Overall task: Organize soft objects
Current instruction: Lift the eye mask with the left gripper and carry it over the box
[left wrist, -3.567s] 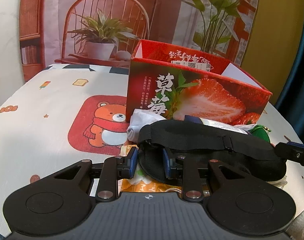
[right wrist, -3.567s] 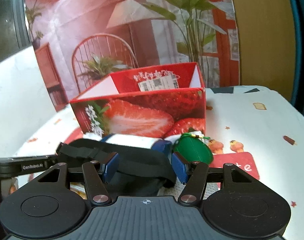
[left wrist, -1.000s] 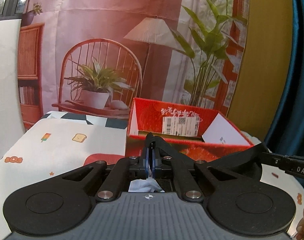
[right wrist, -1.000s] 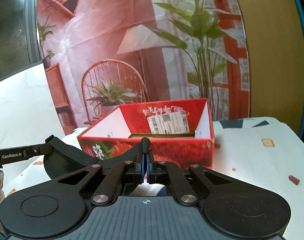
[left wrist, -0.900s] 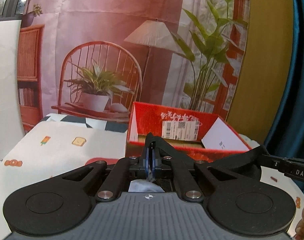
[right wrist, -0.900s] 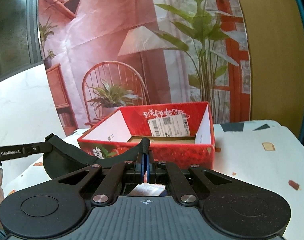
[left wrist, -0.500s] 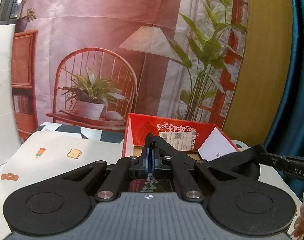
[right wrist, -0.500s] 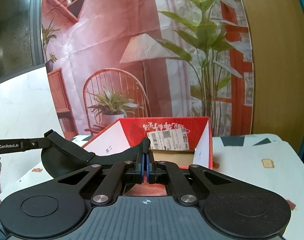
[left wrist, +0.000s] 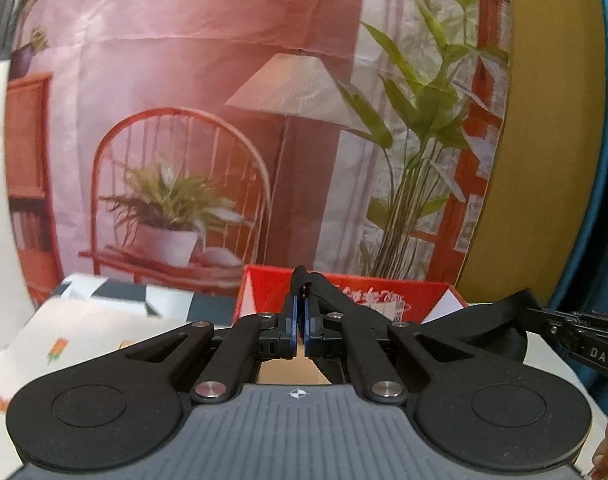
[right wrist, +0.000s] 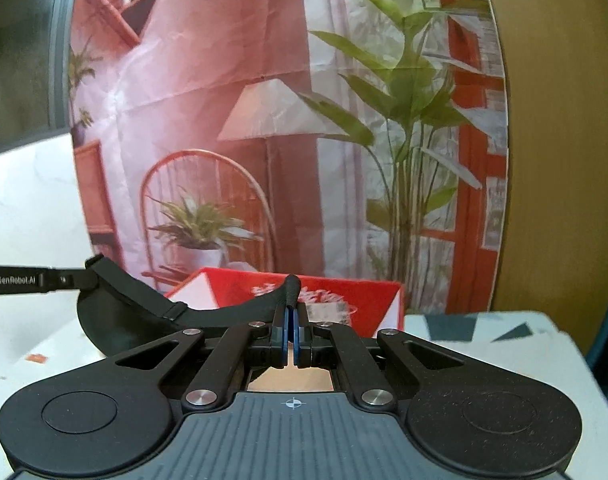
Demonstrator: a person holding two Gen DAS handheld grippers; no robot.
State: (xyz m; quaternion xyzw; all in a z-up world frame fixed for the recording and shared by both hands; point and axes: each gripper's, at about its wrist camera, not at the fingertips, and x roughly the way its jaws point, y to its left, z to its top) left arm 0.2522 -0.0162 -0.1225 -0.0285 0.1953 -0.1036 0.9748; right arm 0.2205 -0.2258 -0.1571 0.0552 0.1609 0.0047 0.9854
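Black fabric eye mask (right wrist: 116,312), soft and curved with an elastic strap, hangs stretched in the air in front of the glossy red cardboard box (left wrist: 356,292). The left gripper (left wrist: 300,320) and right gripper (right wrist: 291,332) each pinch its strap between closed blue pads.

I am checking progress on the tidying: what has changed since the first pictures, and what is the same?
Both grippers, open around the black sleep mask as it lay before the red strawberry box, have closed on its strap: left gripper, right gripper. The mask was lifted off the table and carried towards the box. The box stayed in place.
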